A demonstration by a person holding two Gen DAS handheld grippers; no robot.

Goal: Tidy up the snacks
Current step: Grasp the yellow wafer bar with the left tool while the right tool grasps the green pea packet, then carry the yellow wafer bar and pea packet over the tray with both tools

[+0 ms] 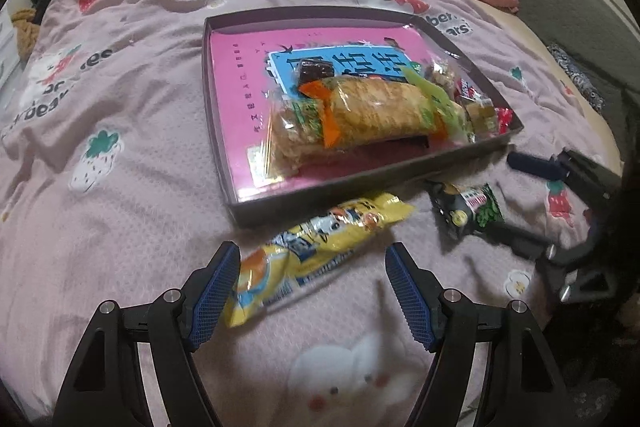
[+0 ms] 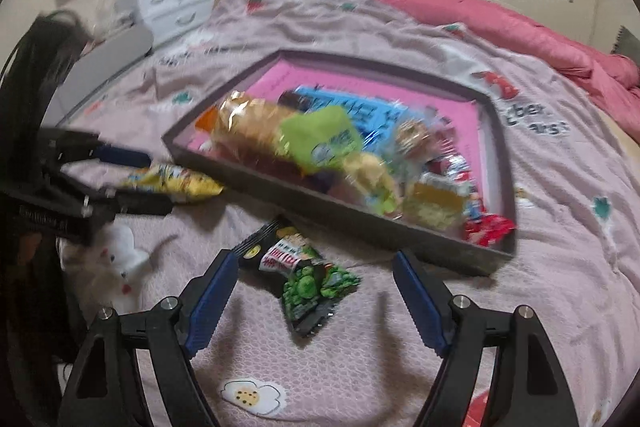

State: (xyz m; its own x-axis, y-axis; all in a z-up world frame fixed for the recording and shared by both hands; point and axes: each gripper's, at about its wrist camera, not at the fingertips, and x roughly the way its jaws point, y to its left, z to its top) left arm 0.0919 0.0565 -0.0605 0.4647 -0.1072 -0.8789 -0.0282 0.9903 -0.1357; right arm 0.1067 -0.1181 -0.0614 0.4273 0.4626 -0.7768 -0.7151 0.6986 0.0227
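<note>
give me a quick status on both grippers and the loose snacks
Left gripper open astride yellow snack pack. Right gripper open over black-green packet. Tray part filled, path clear.

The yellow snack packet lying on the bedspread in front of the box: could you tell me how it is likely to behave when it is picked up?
The yellow snack packet looks puffy and crinkled, so it is probably light and will dent under the pads. Its glossy film may slip, and the free end will likely droop. The soft bedspread beneath may give when pressed.

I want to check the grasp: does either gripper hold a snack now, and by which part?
Nothing is held. The left gripper stands open around the yellow snack packet, and the right gripper open around the black and green packet; both packets lie on the bedcover.
</note>
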